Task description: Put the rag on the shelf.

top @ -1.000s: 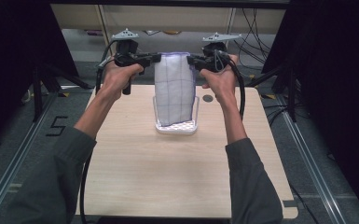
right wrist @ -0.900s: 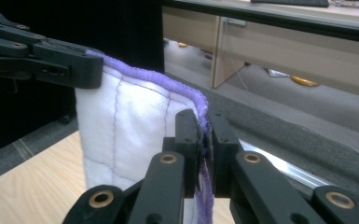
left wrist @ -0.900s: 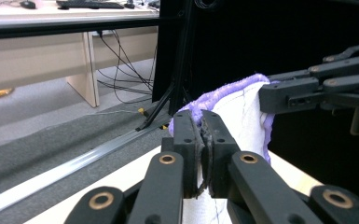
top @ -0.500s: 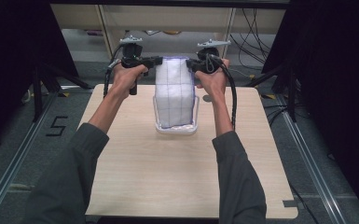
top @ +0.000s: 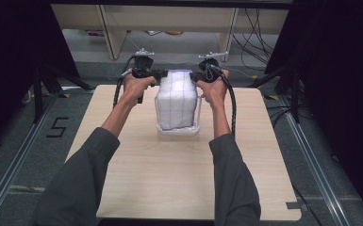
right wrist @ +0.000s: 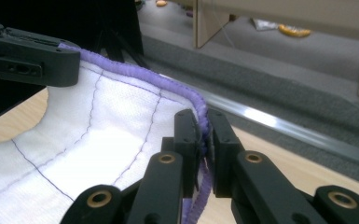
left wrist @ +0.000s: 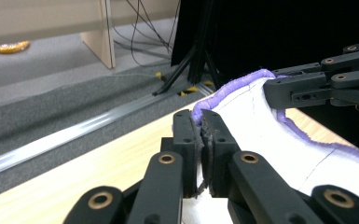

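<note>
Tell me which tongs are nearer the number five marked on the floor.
Left. The left tongs, clamped on the cloth at its left corner, sit toward the five; the right tongs clamp the other corner, farther across the table.

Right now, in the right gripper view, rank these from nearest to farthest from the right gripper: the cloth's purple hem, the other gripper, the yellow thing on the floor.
1. The purple hem, pinched in the right gripper itself.
2. The left gripper, upper left, holding the same cloth's far corner.
3. The yellow thing, top right, on the floor beyond the table.
</note>
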A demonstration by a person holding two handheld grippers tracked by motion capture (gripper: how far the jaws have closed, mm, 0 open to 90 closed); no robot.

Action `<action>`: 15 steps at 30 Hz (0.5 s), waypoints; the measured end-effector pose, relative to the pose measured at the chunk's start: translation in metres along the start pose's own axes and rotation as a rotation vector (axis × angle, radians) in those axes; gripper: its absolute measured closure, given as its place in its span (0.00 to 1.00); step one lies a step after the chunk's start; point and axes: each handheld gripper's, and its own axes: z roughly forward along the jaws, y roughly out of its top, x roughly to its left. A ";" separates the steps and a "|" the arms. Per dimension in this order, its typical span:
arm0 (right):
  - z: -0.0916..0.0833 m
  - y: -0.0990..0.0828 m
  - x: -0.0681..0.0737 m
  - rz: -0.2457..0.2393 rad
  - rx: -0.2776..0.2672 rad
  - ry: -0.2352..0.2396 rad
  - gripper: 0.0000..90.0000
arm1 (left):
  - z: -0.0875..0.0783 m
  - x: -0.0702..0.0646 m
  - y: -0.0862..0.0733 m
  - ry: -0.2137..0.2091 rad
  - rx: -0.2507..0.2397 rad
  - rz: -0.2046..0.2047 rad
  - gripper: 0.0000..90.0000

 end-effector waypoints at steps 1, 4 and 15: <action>0.002 -0.003 -0.002 0.006 0.015 0.012 0.93 | 0.002 0.000 -0.001 -0.005 0.005 0.001 0.94; 0.006 -0.011 -0.006 0.034 0.036 0.023 0.93 | 0.004 0.000 -0.004 0.001 0.026 0.003 0.94; 0.017 -0.025 -0.009 0.085 0.116 0.048 0.85 | 0.010 0.007 -0.021 0.005 0.121 -0.023 0.93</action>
